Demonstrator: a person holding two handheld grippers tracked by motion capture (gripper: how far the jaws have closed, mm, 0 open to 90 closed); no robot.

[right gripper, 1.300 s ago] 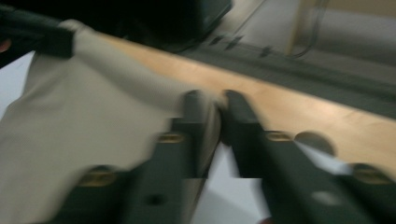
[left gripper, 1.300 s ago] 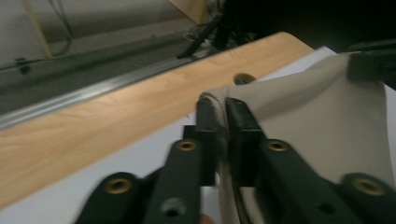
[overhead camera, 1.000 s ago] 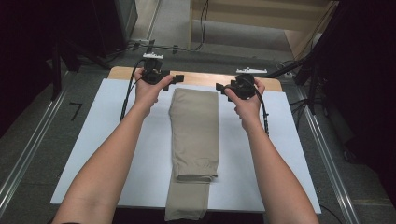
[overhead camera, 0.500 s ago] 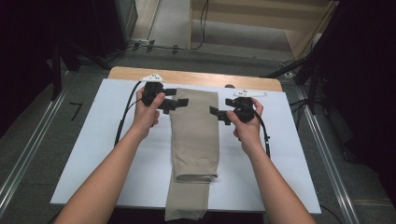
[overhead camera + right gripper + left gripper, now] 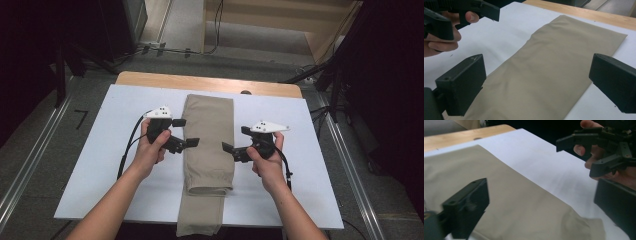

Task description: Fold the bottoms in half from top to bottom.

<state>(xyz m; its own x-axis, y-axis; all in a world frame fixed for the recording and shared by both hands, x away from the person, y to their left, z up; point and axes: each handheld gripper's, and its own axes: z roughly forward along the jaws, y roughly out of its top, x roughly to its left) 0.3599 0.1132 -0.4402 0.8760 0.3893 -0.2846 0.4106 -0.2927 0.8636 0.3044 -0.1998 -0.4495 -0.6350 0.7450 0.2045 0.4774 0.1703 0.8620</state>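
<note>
Folded khaki trousers (image 5: 209, 145) lie lengthwise down the middle of the white board (image 5: 300, 130), and their near end hangs over the front edge. My left gripper (image 5: 186, 132) is open at the trousers' left edge, about halfway along, with nothing between its jaws. My right gripper (image 5: 236, 139) is open at the right edge, facing it. In the left gripper view the fabric (image 5: 511, 202) lies under my open gripper (image 5: 539, 207), and the other gripper (image 5: 599, 147) is beyond. In the right gripper view the cloth (image 5: 554, 62) lies between the jaws of my open gripper (image 5: 537, 83).
The board rests on a wooden table whose edge (image 5: 210, 82) shows at the far side. Metal rails (image 5: 30, 165) run along the floor on both sides. Black stands and cables (image 5: 320, 75) are beyond the far right corner. Bare board lies left and right of the trousers.
Both grippers have moved from the far end of the trousers toward the person, to about mid-length. They are still open, and the trousers have not moved.
</note>
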